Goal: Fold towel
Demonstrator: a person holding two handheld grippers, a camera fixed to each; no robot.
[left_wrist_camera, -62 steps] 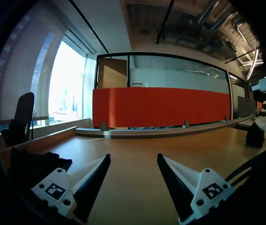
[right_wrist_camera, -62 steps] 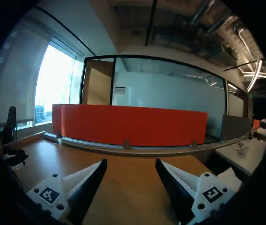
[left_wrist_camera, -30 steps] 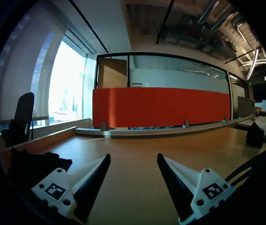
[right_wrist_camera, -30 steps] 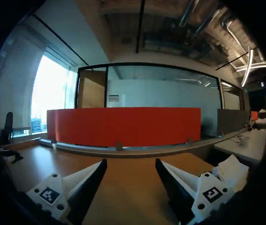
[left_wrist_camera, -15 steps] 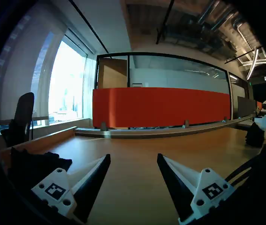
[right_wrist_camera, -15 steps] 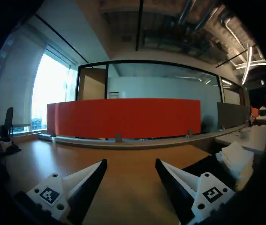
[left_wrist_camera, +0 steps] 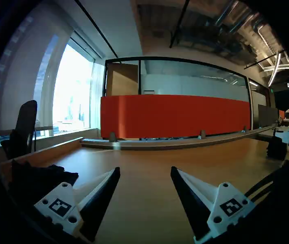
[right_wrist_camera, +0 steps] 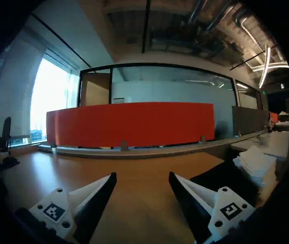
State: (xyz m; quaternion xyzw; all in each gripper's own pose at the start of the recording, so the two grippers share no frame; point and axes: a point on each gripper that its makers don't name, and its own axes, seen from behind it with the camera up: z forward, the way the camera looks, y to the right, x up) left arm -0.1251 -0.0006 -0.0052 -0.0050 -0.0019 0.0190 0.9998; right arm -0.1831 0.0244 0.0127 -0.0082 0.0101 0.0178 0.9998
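Towel stack (right_wrist_camera: 257, 162) sits right of right claw (right_wrist_camera: 142, 174) — it and left claw (left_wrist_camera: 145, 168) gape wide, empty.

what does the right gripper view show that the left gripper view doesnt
Right gripper view: a stack of white folded towels at the right, beside a dark cloth. Left gripper view: a black heap low at the left. Shared: wooden table, orange partition; left tool and right tool both open.
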